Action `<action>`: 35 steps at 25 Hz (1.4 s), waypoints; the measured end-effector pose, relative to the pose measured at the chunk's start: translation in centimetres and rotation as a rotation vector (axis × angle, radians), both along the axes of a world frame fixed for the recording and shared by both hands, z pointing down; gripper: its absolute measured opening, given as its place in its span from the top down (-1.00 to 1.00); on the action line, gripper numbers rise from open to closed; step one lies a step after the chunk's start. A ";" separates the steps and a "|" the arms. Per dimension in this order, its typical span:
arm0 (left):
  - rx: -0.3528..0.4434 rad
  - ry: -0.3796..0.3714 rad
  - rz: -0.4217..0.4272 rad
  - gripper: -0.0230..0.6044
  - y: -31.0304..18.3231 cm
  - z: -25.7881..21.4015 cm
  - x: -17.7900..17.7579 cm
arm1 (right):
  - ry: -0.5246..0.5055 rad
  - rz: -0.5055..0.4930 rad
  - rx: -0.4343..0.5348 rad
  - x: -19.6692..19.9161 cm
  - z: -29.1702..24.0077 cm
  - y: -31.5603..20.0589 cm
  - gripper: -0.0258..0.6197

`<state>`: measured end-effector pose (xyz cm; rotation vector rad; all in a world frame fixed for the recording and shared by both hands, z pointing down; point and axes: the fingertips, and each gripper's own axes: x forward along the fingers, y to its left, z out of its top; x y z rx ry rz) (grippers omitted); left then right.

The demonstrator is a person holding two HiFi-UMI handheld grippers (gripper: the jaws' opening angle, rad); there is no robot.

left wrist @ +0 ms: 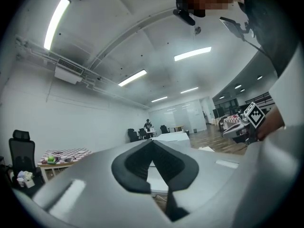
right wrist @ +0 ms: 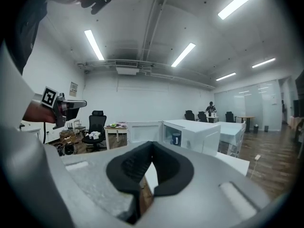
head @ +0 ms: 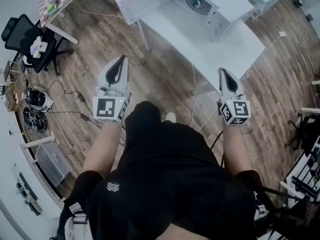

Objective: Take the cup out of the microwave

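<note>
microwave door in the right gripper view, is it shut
No, the microwave has its door swung open to the left, and the dark cup shows inside it.

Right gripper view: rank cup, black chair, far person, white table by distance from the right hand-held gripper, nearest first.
1. White table, lower right.
2. Cup, inside the microwave, centre.
3. Black chair, left.
4. Person, far back, right.
</note>
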<state>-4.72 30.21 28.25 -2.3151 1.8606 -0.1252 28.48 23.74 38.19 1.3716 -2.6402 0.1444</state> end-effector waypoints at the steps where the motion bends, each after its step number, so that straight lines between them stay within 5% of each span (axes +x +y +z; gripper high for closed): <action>1: 0.000 -0.005 0.001 0.93 -0.4 0.0 0.2 | 0.001 0.000 -0.002 0.0 0.1 -0.4 0.92; 12: -0.031 -0.008 0.109 0.93 -8.6 1.5 1.4 | -0.010 0.072 -0.049 -0.4 1.7 -5.0 0.92; 35: -0.019 0.044 0.444 0.93 -36.5 0.8 -6.8 | 0.028 0.324 -0.070 -14.4 0.8 -26.4 0.92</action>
